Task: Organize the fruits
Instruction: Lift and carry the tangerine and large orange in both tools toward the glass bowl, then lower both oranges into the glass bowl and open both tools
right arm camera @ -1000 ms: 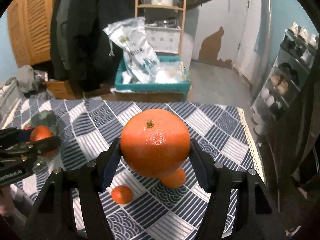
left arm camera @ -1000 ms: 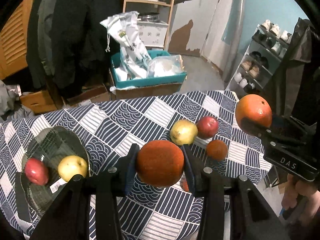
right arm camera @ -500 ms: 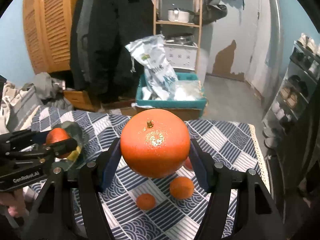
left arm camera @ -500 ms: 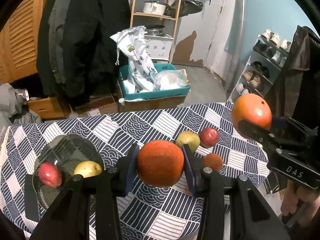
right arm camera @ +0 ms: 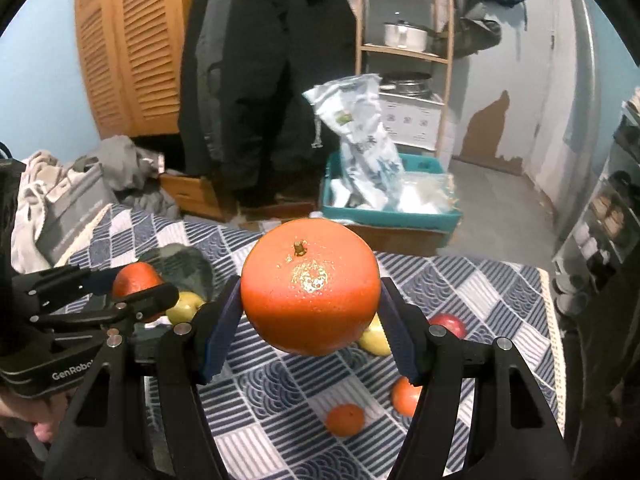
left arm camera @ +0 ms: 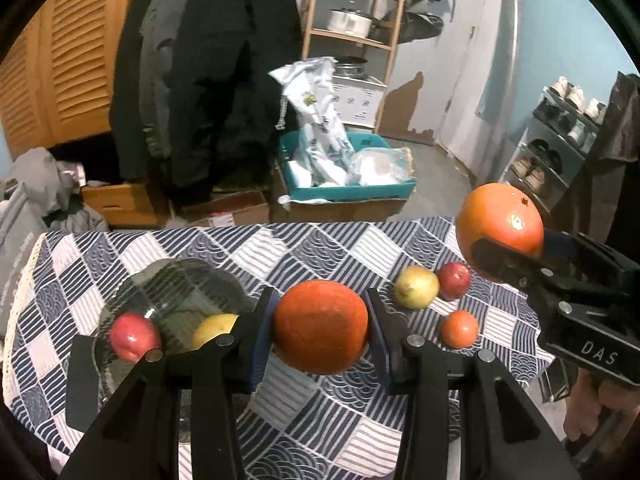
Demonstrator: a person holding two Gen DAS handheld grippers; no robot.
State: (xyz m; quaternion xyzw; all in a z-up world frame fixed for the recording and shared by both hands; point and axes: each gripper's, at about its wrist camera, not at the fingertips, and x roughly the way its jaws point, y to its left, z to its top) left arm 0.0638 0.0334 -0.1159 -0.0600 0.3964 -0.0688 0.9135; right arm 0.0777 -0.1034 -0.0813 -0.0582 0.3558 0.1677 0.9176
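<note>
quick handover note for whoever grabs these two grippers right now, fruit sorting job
Left gripper: shut on a darker reddish orange, held above the blue-and-white patterned tablecloth.
Right gripper: shut on a large bright orange with a stem, also held in the air.
Done: the clear ribbed glass plate holds a red apple and a yellow apple.
Left: both held oranges, plus a yellow-green apple, a second red apple and two small tangerines loose on the cloth.
</note>
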